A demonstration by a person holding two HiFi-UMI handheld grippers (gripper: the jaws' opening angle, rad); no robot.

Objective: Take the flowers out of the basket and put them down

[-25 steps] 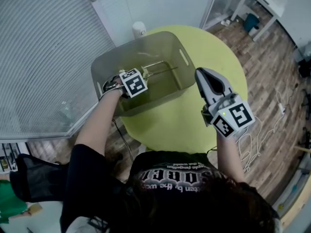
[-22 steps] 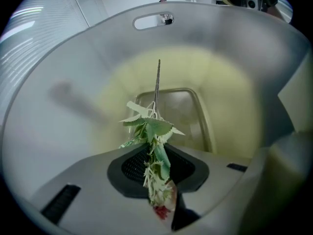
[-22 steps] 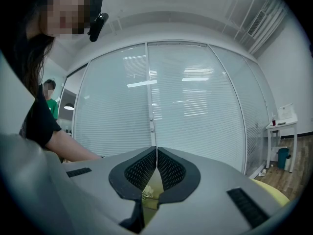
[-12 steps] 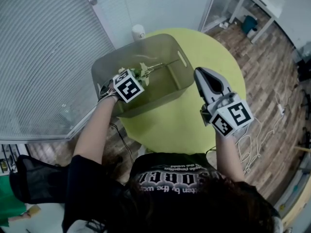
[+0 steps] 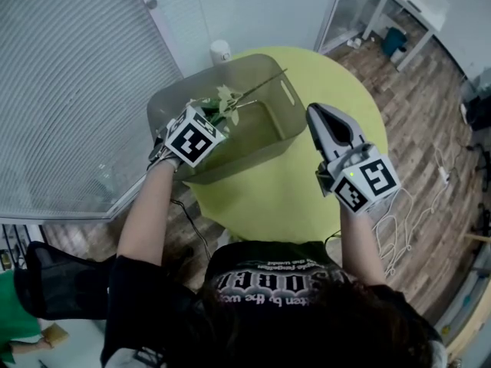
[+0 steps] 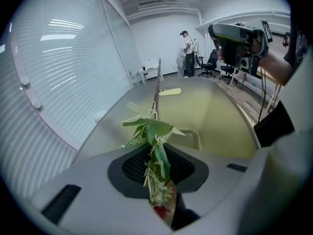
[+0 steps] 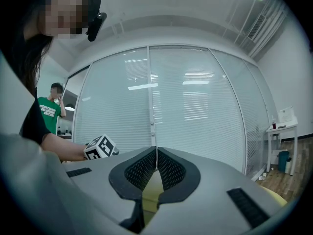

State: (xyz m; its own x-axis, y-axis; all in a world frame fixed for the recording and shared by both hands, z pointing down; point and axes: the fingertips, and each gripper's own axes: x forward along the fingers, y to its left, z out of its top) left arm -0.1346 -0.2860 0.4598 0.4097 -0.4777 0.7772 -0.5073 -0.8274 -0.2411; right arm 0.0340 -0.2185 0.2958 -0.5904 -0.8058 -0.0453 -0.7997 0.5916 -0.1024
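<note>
Flowers (image 6: pixel 155 131): thin wiry stem, serrated green leaves, small pale blossoms; held over the basket, stem slanting across its far rim.
Left claw (image 6: pixel 157 173): mesh-textured pads clamped on the leafy end.
Right claw (image 7: pixel 156 155): pads pressed together, empty, over the tabletop.
Basket (image 5: pixel 239 57): grey translucent tub, rounded corners, slot handle.
Tabletop (image 5: pixel 337 83): round, smooth, yellow-green.

head view: above the person, looks steeply down on table (image 5: pixel 284 198) and basket (image 5: pixel 230 66) | left gripper view: very near, along the same basket's inside | right gripper view: level, faces blinds (image 7: pixel 195 121)
</note>
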